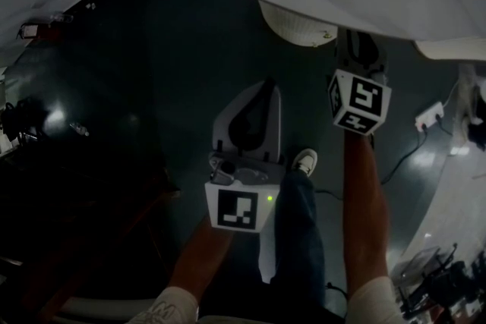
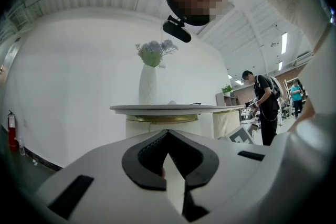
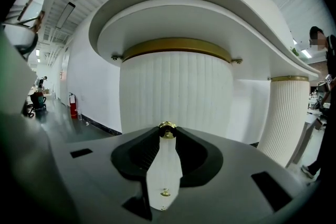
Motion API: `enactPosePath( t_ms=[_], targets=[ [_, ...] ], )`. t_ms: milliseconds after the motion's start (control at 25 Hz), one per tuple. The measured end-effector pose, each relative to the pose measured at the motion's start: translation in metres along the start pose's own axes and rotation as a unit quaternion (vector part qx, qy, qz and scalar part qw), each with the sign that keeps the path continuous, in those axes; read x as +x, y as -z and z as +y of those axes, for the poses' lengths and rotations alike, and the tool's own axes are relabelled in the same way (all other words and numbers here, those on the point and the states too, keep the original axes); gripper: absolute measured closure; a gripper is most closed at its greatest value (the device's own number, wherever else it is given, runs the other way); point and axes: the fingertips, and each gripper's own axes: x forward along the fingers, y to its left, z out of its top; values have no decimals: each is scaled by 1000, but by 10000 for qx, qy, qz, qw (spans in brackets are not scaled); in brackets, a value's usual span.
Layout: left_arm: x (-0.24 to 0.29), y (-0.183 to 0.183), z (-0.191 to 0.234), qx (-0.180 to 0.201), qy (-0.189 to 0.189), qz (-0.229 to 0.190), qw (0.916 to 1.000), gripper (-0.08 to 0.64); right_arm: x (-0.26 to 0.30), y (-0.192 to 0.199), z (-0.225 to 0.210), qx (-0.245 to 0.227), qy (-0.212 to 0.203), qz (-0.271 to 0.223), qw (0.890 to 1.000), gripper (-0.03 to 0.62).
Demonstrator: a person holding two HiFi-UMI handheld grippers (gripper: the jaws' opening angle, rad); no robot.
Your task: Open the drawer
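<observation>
A small gold drawer knob (image 3: 167,129) juts from the ribbed white pedestal (image 3: 176,92) under the round white table top (image 3: 210,5). No drawer seam shows on the ribbed face. My right gripper (image 3: 167,132) is shut on that knob, both jaw tips against its sides. In the head view its marker cube (image 1: 358,100) shows and its jaws are hidden under the table edge. My left gripper (image 1: 266,86) hangs over the dark floor, away from the table. Its jaws (image 2: 168,134) meet at the tips with nothing between them.
A second ribbed pedestal (image 3: 287,118) stands to the right. A white vase with flowers (image 2: 148,81) sits on another round table (image 2: 176,108). People (image 2: 264,105) stand far off. A power strip and cable (image 1: 429,115) lie on the floor. My shoe (image 1: 305,161) is below the grippers.
</observation>
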Motion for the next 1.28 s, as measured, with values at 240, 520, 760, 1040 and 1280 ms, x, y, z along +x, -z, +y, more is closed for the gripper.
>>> enactPosePath(
  t_ms=[240,520,760,1040,1280],
  targets=[
    [-6,2,1,-45,-30,35,10000,563,0,1,-1,-7,55,72,10000,489],
    [-12,3,3,-96,-54,29,9999,563,-1,1,0,-41,35,140,9999,489],
    [-15,2,6,-81,-29,29,10000,565,-30,11,2,-47,138,64,9999,491],
    [-20,2,0,-62,16,-7,10000,563,-81,25,12,-38,109,56,9999,491],
    [-22,1,-14,16,172,29,9998,565,-127,38,18,99,99,-91,9999,491]
  ],
)
